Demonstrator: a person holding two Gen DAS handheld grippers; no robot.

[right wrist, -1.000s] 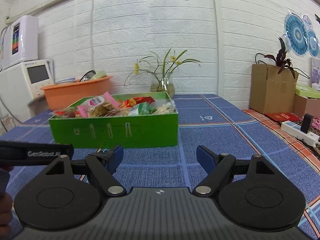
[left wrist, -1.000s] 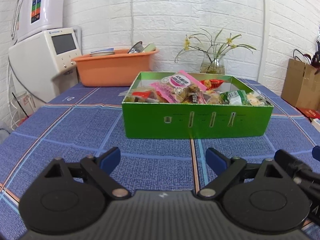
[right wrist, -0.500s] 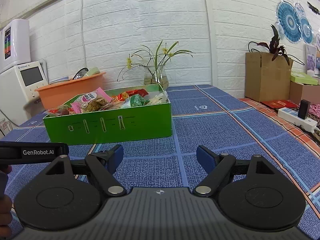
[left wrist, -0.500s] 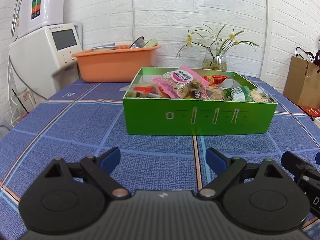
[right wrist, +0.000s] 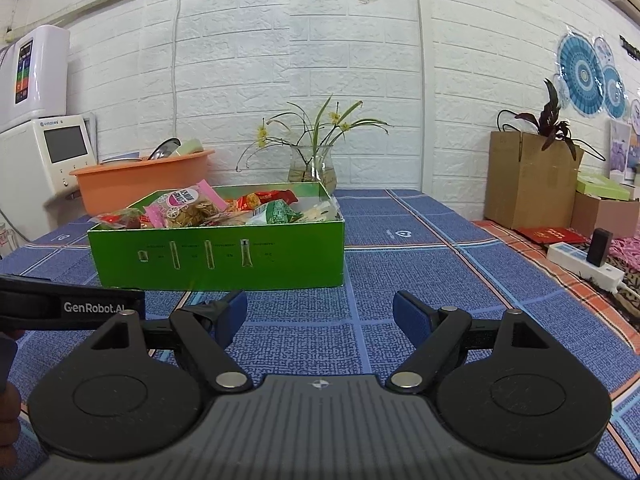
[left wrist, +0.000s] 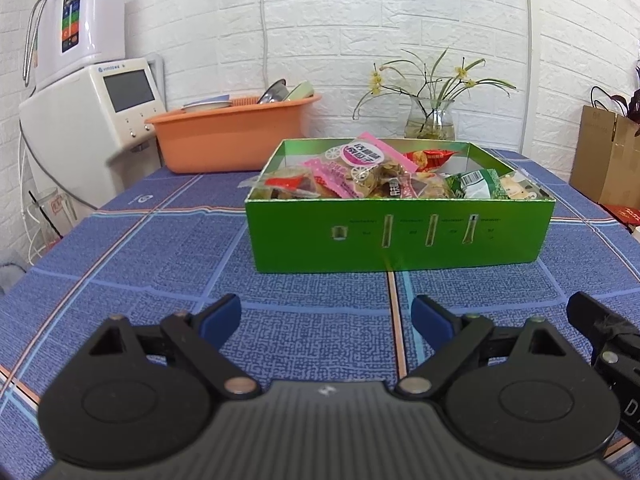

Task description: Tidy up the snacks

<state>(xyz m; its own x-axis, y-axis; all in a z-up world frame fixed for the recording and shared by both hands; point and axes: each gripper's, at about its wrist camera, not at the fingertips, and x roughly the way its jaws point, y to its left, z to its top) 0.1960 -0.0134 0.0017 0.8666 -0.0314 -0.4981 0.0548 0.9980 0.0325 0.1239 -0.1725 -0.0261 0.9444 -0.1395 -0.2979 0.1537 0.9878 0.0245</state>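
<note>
The snack packets point(left wrist: 376, 178) lie heaped in the green box point(left wrist: 400, 240) mid-bench point(left wrist: 160, 264). Both the left tool point(left wrist: 326, 316) and right tool point(right wrist: 320, 312) hover short of it, wide open, holding nothing. This fits either packing finished or sorting ahead.

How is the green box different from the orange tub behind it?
The green box has straight flat sides and sharp corners; the orange tub has rounded corners and a rolled rim. The box is filled with snack packets; the tub holds dishes. The box sits nearer the grippers, the tub back by the wall. Both are open on top and stand on the blue tablecloth.
</note>
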